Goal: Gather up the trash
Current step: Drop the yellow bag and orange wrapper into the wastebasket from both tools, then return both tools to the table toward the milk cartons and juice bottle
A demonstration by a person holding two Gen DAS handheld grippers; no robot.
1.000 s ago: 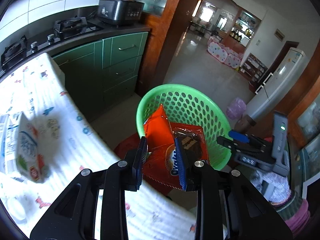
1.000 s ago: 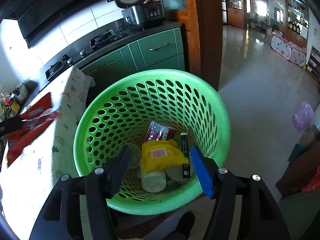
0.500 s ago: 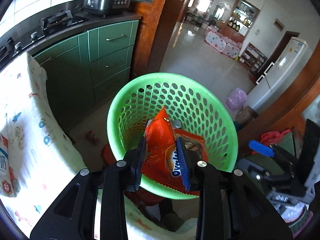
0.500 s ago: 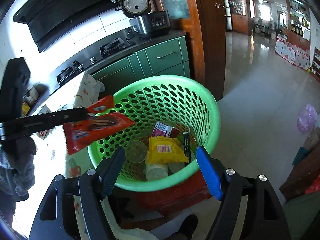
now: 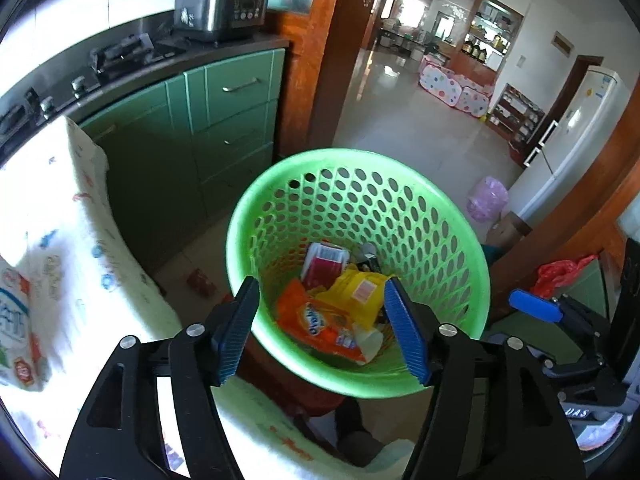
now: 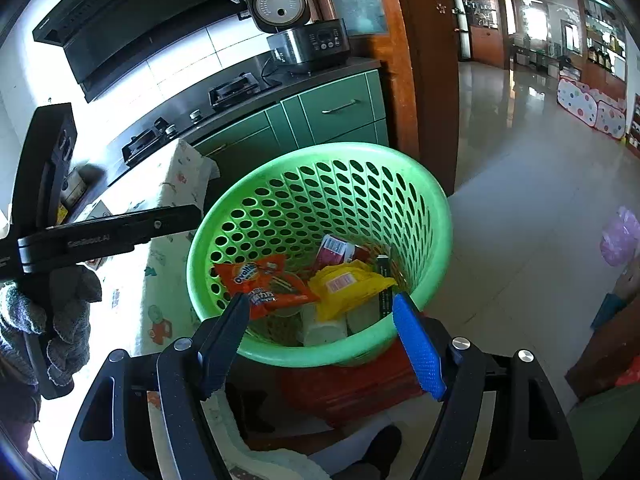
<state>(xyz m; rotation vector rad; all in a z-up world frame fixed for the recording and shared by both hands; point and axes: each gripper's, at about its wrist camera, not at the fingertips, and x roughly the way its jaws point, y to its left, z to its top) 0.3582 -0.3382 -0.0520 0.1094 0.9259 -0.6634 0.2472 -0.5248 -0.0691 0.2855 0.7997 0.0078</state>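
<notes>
A green perforated basket [image 5: 440,216] [image 6: 404,184] stands on a red stool beside the table. Inside lie an orange snack wrapper [image 5: 316,324] [image 6: 264,280], a yellow packet [image 5: 360,292] [image 6: 344,284], a red carton [image 5: 326,260] [image 6: 340,250] and white cups. My left gripper [image 5: 324,332] hangs over the basket's near rim, its jaws opening, nothing between the pads. My right gripper [image 6: 320,340] hovers at the near rim too, open and empty. The left gripper's black body [image 6: 108,236] shows at the left in the right wrist view.
A table with a printed white cloth [image 5: 60,240] [image 6: 168,184] is left of the basket, with a milk carton [image 5: 16,320] on it. Green cabinets [image 5: 224,112], a hob and a rice cooker [image 6: 304,36] stand behind. Tiled floor stretches to the right.
The left gripper's jaws have spread and let go of the orange wrapper, which now lies in the basket. The right gripper's jaws have widened a little and it drew back slightly.
</notes>
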